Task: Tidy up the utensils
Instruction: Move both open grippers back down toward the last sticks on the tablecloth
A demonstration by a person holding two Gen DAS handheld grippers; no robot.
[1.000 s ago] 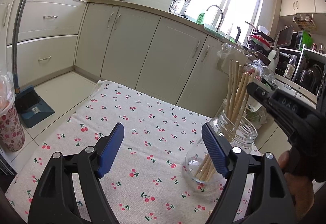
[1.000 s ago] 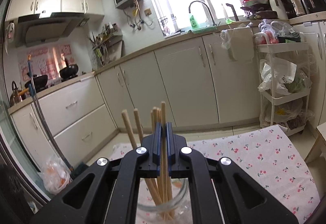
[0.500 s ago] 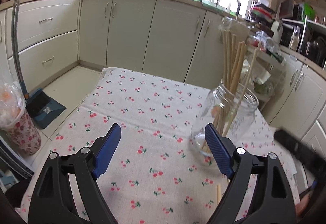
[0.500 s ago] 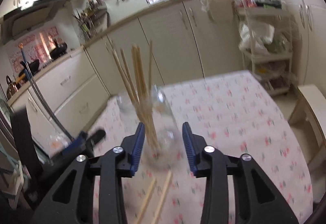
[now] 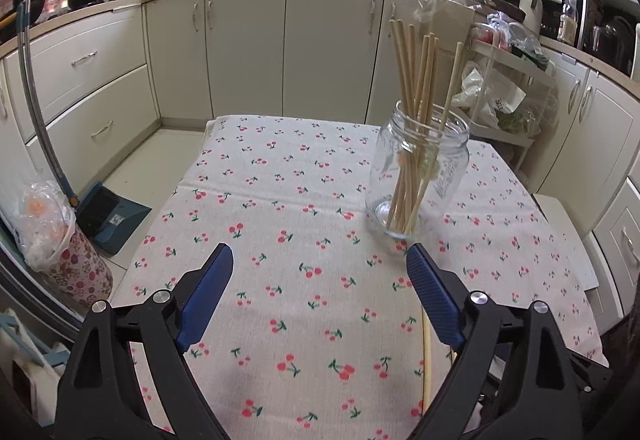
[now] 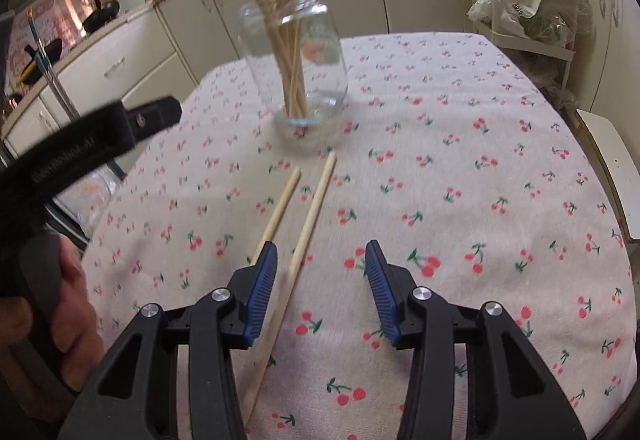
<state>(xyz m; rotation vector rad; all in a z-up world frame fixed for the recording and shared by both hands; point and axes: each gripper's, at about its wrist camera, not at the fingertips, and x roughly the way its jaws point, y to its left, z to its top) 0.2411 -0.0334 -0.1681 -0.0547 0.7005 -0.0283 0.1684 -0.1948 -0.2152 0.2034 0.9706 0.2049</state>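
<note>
A clear glass jar (image 5: pixel 422 175) holding several wooden chopsticks (image 5: pixel 416 79) stands on the cherry-print tablecloth (image 5: pixel 280 224). It also shows in the right wrist view (image 6: pixel 298 67). Two loose chopsticks lie on the cloth in front of the jar: one (image 6: pixel 308 224) runs between my right gripper's fingers, the other (image 6: pixel 280 205) lies just to its left. One loose chopstick (image 5: pixel 426 352) shows by my left gripper's right finger. My left gripper (image 5: pixel 320 296) is open and empty, short of the jar. My right gripper (image 6: pixel 321 288) is open and low over the cloth.
Cream kitchen cabinets (image 5: pixel 248 47) run behind the table. A dustpan (image 5: pixel 108 215) and a bagged floral bin (image 5: pixel 60 252) stand on the floor at the left. A white rack with bags (image 5: pixel 500 95) stands at the right. The left gripper's body (image 6: pixel 80 147) crosses the right wrist view.
My right gripper has let go of a chopstick into the jar, opened, drawn back and dropped low over the two loose chopsticks. My left gripper has drawn back from the jar.
</note>
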